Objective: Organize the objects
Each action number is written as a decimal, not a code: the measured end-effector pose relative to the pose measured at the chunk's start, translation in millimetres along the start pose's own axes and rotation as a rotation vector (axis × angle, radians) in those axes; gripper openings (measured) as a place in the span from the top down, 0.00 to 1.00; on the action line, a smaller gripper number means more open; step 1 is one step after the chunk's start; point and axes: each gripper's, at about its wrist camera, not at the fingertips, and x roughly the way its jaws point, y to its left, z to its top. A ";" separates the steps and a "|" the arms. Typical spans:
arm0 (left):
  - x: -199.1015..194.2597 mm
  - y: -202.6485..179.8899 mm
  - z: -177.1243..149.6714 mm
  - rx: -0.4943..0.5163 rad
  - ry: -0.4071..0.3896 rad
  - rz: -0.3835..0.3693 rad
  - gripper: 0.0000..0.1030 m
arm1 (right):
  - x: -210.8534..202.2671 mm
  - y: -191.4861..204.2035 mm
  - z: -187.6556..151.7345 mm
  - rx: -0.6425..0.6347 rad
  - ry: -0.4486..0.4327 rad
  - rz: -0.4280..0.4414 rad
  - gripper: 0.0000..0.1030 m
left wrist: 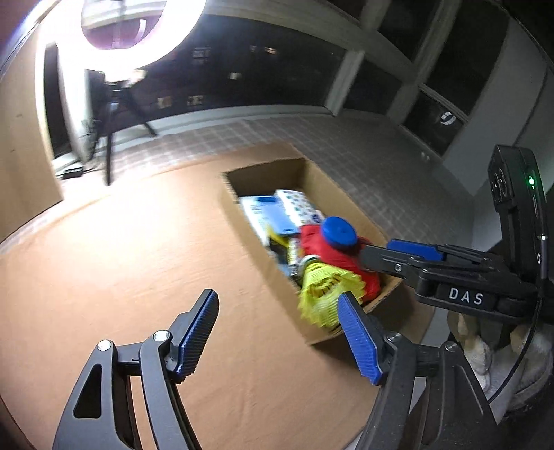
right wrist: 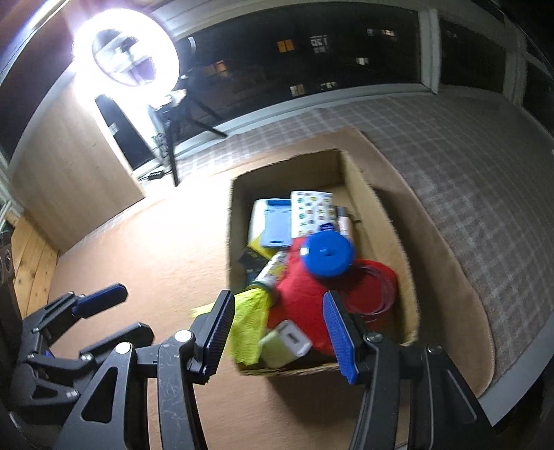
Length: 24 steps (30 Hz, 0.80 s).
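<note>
Where the left wrist view looks down over the brown bench (left wrist: 121,263), the left tool (left wrist: 278,334) hangs above the bare surface with its blue ribbed pads spread wide apart and nothing between them. An open cardboard box (left wrist: 337,194) stands on the bench just beyond its right pad, holding a red cloth (left wrist: 332,254), a blue round lid (left wrist: 338,233) lying on that cloth, a yellow mesh (left wrist: 320,297) that spills over the near corner, and a patterned packet (left wrist: 297,206) with a light blue flat case (left wrist: 273,214) toward the far end. The right tool (left wrist: 387,251) reaches in from the right edge, its tip at the red cloth; whether it touches cannot be told. A ring light (left wrist: 114,31) glares at upper left before dark windows. In the right wrist view, the right tool (right wrist: 278,334) is poised over the near end of the same box (right wrist: 360,180), its jaws partly apart and clamped on nothing; between the pads lie the yellow mesh (right wrist: 247,325), the red cloth (right wrist: 297,297) and a pale green charger block (right wrist: 285,344). The blue lid (right wrist: 327,254) rests farther in, beside a coil of red wire (right wrist: 377,284). The left tool (right wrist: 114,313) shows at lower left, jaws apart over the bench (right wrist: 138,249).
</note>
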 end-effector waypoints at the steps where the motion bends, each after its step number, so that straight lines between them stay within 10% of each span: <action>1: -8.7 7.1 -2.8 -0.018 -0.010 0.013 0.27 | -1.0 7.4 -1.2 -0.014 -0.001 0.005 0.52; 24: -151.0 129.2 -91.3 -0.308 -0.119 0.384 0.05 | -4.9 182.7 -36.1 -0.279 -0.031 0.045 0.43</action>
